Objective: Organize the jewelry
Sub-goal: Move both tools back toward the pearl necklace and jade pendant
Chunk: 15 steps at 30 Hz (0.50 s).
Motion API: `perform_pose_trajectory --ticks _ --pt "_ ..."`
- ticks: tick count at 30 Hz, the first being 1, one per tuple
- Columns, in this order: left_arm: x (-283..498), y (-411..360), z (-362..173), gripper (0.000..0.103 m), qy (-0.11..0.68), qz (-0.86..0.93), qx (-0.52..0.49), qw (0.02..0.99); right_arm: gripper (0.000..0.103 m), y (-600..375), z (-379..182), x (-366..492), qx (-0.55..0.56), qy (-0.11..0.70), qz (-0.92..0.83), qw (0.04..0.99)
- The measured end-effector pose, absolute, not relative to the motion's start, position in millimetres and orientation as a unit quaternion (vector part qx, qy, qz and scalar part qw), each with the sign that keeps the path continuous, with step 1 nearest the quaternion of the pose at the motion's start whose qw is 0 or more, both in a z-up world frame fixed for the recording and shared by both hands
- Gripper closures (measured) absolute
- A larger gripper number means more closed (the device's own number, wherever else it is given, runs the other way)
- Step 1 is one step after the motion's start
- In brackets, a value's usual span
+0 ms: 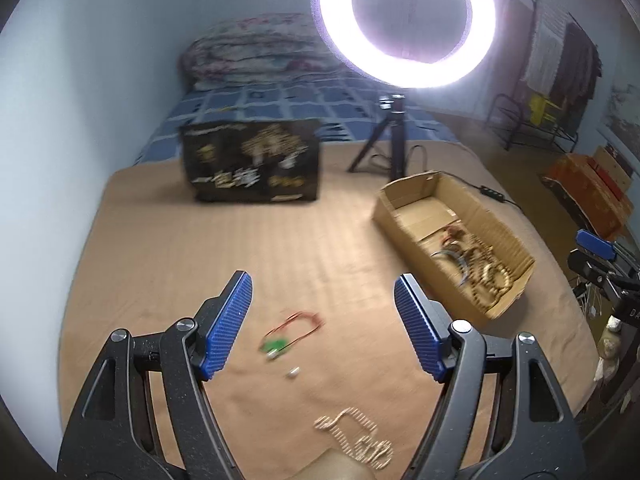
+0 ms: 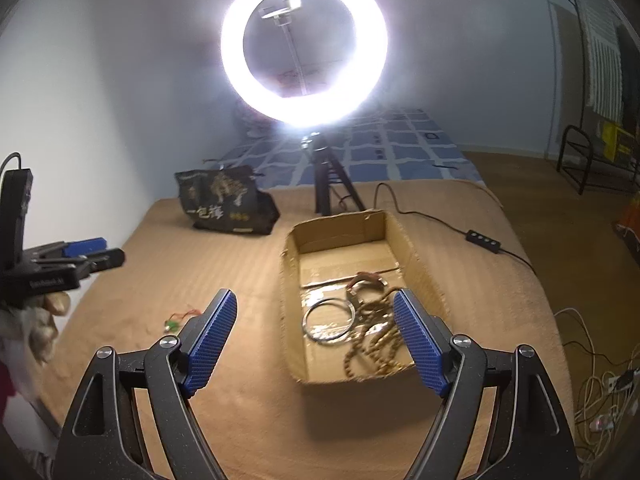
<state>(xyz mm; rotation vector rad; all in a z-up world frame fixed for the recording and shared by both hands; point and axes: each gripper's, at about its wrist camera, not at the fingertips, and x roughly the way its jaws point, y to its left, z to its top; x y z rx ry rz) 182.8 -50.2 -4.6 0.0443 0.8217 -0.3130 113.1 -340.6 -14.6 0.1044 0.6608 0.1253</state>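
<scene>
**Both tools wide and empty over the bed**

The left tool (image 1: 323, 322) stands wide with nothing between its pads, above bare tan blanket (image 1: 160, 240); a red-corded green charm (image 1: 288, 336) and a pale bead chain (image 1: 356, 436) lie loose below it. The right tool (image 2: 314, 338) is also wide and empty, over the near end of the cardboard box (image 2: 294, 280) holding a metal bangle (image 2: 330, 322) and beaded strands (image 2: 372, 344). Beyond stand a black bag (image 2: 228, 204) and ring light (image 2: 304, 52); its cable (image 2: 440, 220) runs along the right of the box.

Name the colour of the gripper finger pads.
Blue, ribbed pads on black arms; clearest in the right wrist view.
</scene>
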Motion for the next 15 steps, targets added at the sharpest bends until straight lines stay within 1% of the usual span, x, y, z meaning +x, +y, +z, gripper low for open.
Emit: perform_pose_trajectory --ticks 5,9,15 --pt "167 1 -9 0.027 0.393 -0.122 0.013 0.911 0.022 -317 -26 104 0.034 0.334 0.083 0.938" --pt "156 35 -20 0.027 0.398 -0.106 0.006 0.911 0.022 -286 -38 97 -0.016 0.350 0.109 0.930" --pt "145 57 -43 0.027 0.410 -0.102 0.001 0.906 0.022 -247 -58 87 -0.053 0.371 0.150 0.915"
